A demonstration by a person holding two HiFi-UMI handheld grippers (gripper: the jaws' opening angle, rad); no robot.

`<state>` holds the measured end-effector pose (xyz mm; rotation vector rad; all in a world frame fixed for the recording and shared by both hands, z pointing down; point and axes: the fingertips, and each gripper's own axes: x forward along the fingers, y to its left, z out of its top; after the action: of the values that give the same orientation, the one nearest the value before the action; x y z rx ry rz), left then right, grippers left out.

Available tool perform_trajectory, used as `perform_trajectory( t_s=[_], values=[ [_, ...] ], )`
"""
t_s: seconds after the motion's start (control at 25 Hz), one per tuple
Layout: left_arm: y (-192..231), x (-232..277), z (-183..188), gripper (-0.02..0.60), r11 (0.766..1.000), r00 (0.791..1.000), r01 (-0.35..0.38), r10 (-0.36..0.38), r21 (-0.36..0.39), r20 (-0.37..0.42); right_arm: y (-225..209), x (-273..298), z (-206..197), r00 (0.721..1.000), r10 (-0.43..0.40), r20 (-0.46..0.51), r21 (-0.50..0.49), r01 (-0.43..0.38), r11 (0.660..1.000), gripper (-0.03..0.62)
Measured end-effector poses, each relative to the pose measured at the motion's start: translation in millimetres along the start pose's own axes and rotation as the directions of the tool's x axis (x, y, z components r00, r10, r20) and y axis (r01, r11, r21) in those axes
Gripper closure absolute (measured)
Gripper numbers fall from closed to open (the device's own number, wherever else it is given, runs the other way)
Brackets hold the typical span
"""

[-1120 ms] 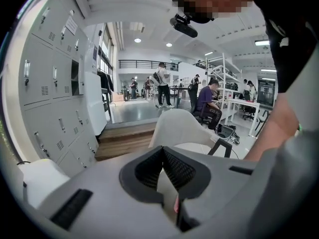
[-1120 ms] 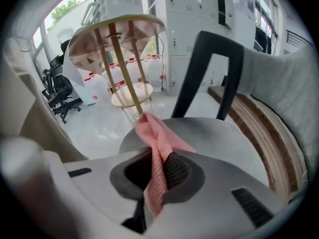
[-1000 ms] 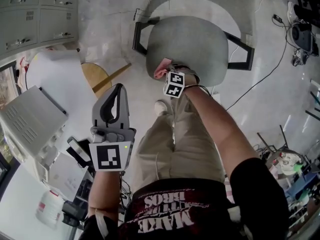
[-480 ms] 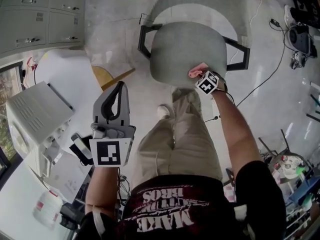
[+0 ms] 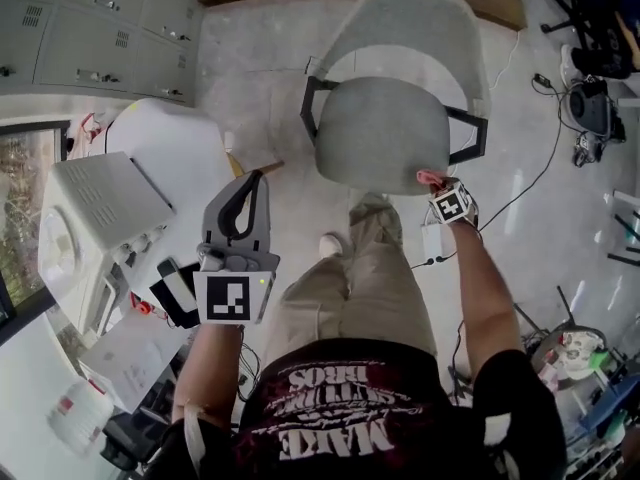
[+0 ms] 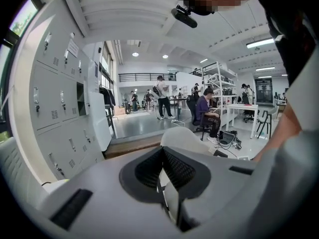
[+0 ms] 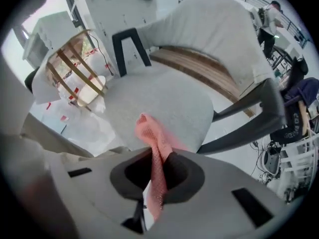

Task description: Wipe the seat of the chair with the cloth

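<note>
A grey chair stands ahead of me, its padded seat framed by black arms. My right gripper is at the seat's near right corner, shut on a pink cloth. In the right gripper view the cloth sticks up from between the shut jaws, just short of the seat. The left gripper is held off to the left of the chair, over the floor, jaws shut on nothing. In the left gripper view that gripper points at the chair back.
White machines and papers crowd the floor at left. A round wooden stool stands left of the chair. Cables and gear lie at right. Grey lockers line the far left. My legs are just before the chair.
The right gripper has swept the pink cloth from the seat's near left edge across to its near right corner. The left gripper has stayed in place.
</note>
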<state>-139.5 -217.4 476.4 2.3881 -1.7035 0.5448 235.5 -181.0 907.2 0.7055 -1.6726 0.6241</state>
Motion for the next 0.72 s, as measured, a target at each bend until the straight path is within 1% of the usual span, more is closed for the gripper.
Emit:
perform_trajectory(
  t_s=[0.08,0.16,0.28,0.36,0.44,0.52,0.72],
  values=[
    [4,-10,5,0.575,1.0,1.0,-0.012,0.012,-0.005,0.019,12,-36,21,0.993,0.004,0.114,0.002,-0.004,1.0,0.563],
    [7,-21,9,0.577,1.0,0.999,-0.02,0.02,-0.01,0.031,30,-71,36,0.978,0.022,0.208,0.006,-0.024,1.0,0.563],
    [9,-36,22,0.575,1.0,0.998,-0.023,0.024,-0.012,0.052,55,-124,53,0.952,0.042,0.303,0.012,-0.048,0.999,0.565],
    [9,-44,32,0.575,0.999,0.997,-0.027,0.028,-0.017,0.068,67,-160,68,0.926,0.038,0.376,0.027,-0.052,0.998,0.565],
    [8,-52,43,0.576,0.999,0.996,-0.026,0.028,-0.019,0.082,76,-196,84,0.891,0.022,0.453,0.045,-0.048,0.998,0.565],
    [7,-61,54,0.576,1.0,0.994,-0.023,0.024,-0.009,0.107,85,-234,99,0.849,0.003,0.528,0.053,-0.036,0.998,0.565],
    [1,-86,79,0.575,1.0,0.988,-0.004,0.002,0.016,0.156,100,-327,133,0.726,-0.046,0.687,0.053,0.012,0.999,0.565]
  ],
)
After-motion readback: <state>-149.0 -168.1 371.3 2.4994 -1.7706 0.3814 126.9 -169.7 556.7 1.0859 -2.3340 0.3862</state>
